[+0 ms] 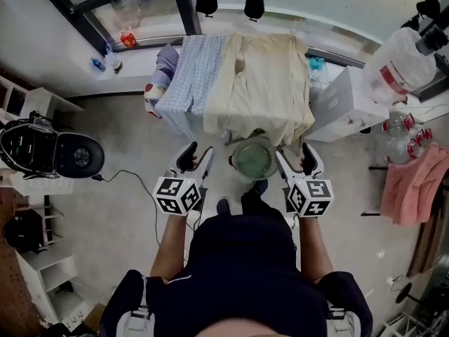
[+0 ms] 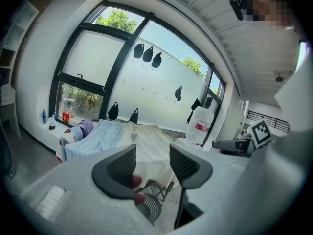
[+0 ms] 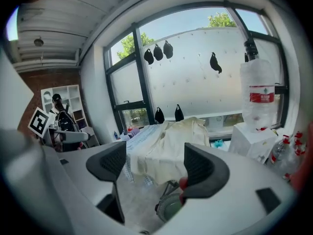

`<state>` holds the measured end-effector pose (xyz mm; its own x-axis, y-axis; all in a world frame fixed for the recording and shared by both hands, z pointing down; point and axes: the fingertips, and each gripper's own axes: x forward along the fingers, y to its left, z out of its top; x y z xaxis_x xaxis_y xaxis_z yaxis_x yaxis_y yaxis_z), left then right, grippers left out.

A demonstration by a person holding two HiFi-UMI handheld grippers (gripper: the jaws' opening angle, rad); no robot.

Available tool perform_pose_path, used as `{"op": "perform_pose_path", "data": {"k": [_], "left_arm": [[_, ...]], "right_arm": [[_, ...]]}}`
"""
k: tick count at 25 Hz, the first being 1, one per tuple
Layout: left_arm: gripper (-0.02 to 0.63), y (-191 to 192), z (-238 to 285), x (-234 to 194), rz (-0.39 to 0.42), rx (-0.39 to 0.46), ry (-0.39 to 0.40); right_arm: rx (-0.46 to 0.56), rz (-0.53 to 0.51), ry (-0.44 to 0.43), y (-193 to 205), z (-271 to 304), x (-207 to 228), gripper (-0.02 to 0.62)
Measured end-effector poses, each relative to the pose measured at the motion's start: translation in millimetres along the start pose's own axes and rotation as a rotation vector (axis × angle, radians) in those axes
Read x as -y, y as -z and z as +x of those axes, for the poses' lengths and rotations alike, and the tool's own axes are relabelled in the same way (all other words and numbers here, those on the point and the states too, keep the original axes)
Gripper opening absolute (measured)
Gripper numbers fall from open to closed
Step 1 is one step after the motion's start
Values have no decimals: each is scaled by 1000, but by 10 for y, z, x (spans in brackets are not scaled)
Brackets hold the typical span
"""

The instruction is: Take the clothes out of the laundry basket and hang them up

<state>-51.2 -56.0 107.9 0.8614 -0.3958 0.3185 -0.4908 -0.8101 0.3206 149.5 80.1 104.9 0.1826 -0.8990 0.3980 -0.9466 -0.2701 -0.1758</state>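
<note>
**Arm pose.** Both forearms reach forward side by side. Each hand holds one gripper, tilted slightly downward toward the drying rack (image 2: 163, 189).

**Grippers (two).** The left gripper (image 1: 196, 157) has its jaws apart with nothing between them. The right gripper (image 1: 296, 161) is likewise released and empty. Each carries one marker cube (image 1: 177, 195), printed with black-and-white squares.

**Task items.** One round green laundry basket (image 1: 254, 159) stands on the floor between the two grippers, at the foot of the rack. Its contents cannot be made out clearly from above. Two garments are draped over the rack, touching along one edge: a blue checked garment (image 1: 189, 83) on the left and a cream garment (image 1: 263, 90) on the right.

**Surroundings.** One large water bottle (image 3: 257, 94) stands right of the rack on a white box. It has a single red label, whose print is too small to read. One pink cloth (image 1: 414, 184) hangs at the far right.
</note>
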Motion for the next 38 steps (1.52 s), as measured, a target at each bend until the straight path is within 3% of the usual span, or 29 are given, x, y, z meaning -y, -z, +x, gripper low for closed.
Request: {"op": "perform_pose_path", "data": {"k": [6, 13, 16, 19, 24, 25, 26, 32, 33, 34, 38], "left_arm": [[207, 352, -583, -257, 28, -38, -17], [207, 496, -961, -255, 40, -46, -26], [207, 487, -1020, -168, 39, -52, -36], [207, 410, -1109, -121, 27, -22, -65], [207, 422, -1120, 94, 39, -29, -65], [139, 420, -1132, 136, 45, -26, -65], [23, 416, -1153, 176, 49, -21, -60], [23, 411, -1127, 243, 42, -23, -59], [23, 416, -1108, 249, 49, -24, -65], [23, 424, -1085, 259, 57, -26, -67], [23, 475, -1026, 321, 57, -37, -63]], "right_arm": [[-4, -45, 35, 240, -412, -573, 367], [-3, -248, -37, 243, -683, -973, 367], [-1, -164, -55, 268, -731, -954, 367], [35, -63, 4, 286, -730, -781, 367], [73, -3, 59, 276, -749, -600, 367], [71, -5, 50, 301, -748, -605, 367], [67, -9, 40, 332, -753, -621, 367], [69, -17, -7, 368, -825, -699, 360], [55, -11, -18, 402, -828, -697, 124], [36, 0, -29, 451, -820, -688, -2], [-20, -23, -53, 581, -838, -676, -2]]}}
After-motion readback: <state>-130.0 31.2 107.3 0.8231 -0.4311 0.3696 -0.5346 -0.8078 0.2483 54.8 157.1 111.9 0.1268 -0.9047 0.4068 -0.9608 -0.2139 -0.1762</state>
